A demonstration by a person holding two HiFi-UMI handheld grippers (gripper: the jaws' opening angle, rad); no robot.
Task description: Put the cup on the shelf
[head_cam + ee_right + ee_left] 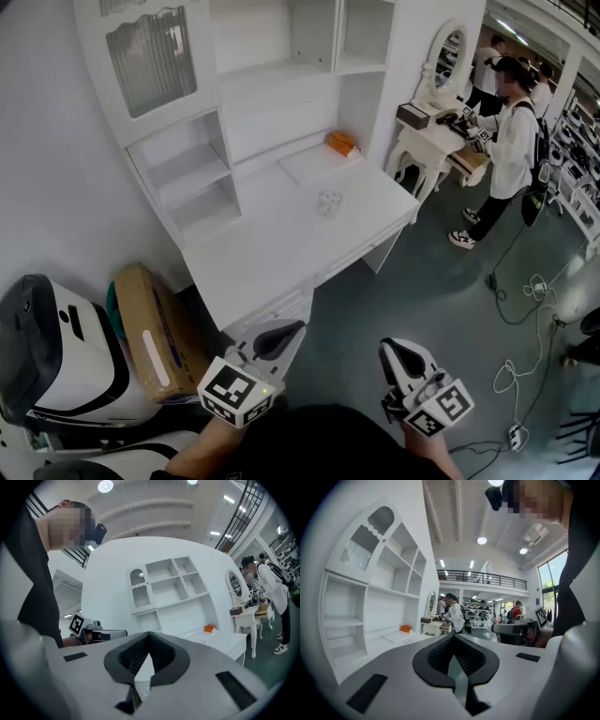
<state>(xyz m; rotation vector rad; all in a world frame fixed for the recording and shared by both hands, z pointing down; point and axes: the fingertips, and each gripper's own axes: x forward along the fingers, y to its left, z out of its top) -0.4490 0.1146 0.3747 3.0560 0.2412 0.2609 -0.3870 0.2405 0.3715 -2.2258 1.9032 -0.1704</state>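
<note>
A small pale patterned cup stands upright on the white desk, near its right end. Above the desk rises a white shelf unit with open compartments. Both grippers hang low, close to the person's body and well short of the desk. The left gripper is shut with nothing between its jaws, its tips meeting in the left gripper view. The right gripper is also shut and empty, as the right gripper view shows. The cup lies far ahead of both.
An orange object lies at the back of the desk. A cardboard box and a white machine stand on the left. At the right are a dressing table with a mirror, people, and cables on the floor.
</note>
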